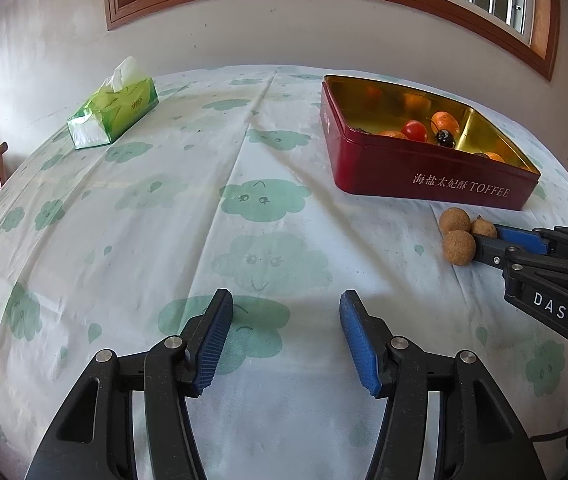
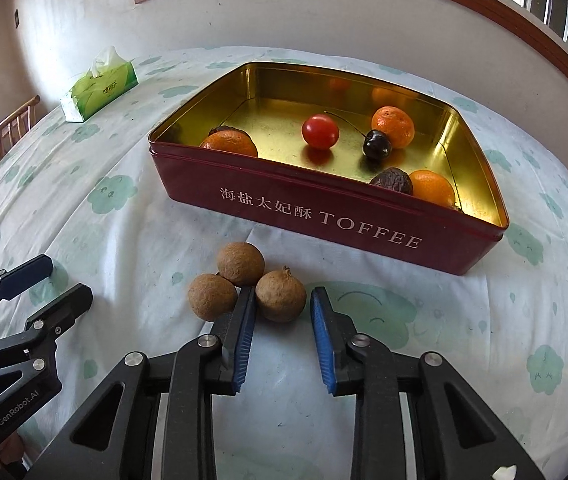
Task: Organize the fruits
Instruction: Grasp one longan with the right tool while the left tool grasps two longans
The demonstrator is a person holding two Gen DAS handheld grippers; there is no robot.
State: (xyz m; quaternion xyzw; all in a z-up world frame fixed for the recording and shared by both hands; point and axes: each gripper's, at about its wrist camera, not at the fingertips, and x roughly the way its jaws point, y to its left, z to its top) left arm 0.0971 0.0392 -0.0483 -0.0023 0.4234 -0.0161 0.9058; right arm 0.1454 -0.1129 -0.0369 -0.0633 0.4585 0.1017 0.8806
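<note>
Right now my right gripper (image 2: 282, 294) is clenched on the small round brown rough-skinned longan (image 2: 279, 301). The blue ribbed pads sit on either side of the fruit right at their tips, and the fruit is on the white cloud-printed tablecloth (image 1: 123, 220). The grip is shallow: the fruit sits at the very ends of the fingers, not deep between them, so I judge it could squirt forward if I squeeze harder or snatch it up. I would lift it slowly and straight, keep the clamp just firm enough for the thin shell, and keep the left-hand finger from dragging its neighbours. Two more brown longans (image 2: 225, 280) lie just beyond and to the left of that finger, one touching its outer face and both touching each other. Straight ahead of the tool, a little past the fruit, stands the dark red fan-shaped toffee tin with the gold inside (image 2: 324, 220). Its near wall faces me, and it already holds orange mandarins, a red tomato, a dark cherry and a wrinkled dark fruit. I would carry the longan up over that wall before releasing it, and aim for the bare gold floor in the middle. My left gripper (image 1: 286, 295) is released, with nothing between its pads. It hangs over bare cloth well to the left of the longans, so it is clear of the path.
</note>
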